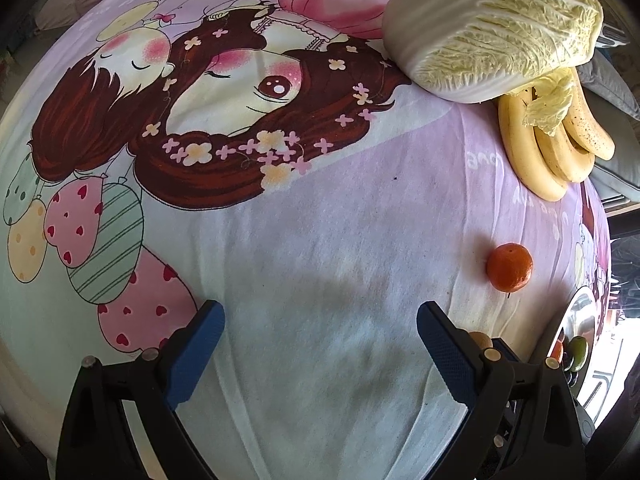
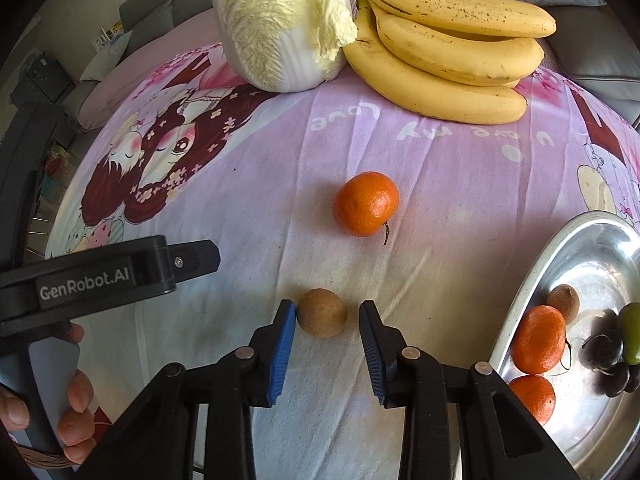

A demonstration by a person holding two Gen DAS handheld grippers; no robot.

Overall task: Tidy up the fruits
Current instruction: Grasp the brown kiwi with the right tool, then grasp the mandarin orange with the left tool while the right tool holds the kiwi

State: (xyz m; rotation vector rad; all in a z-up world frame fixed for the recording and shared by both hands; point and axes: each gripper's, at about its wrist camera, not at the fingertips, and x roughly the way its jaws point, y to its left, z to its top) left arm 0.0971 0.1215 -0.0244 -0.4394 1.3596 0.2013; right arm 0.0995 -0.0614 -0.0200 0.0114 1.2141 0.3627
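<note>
Brown fruit [image 2: 322,313] lies on the bed between the right gripper [image 2: 327,322] jaws, touched only by the left pad; closure should be centred. Left gripper [image 1: 320,344] is held released.

The cartoon-printed sheet [image 2: 420,264] was soft matt cloth, faintly creased. The tray [image 2: 600,240] was polished metal, mirror-bright. The tangerine [image 2: 366,203] had glossy, pitted peel; the small brown fruit [image 2: 322,312] looked dull and rough. The bananas [image 2: 448,56] were smooth-skinned with dark speckles, the cabbage [image 2: 280,20] crinkled. The right gripper [image 2: 327,344] was matt black plastic with ribbed blue pads [image 2: 282,354].
</note>
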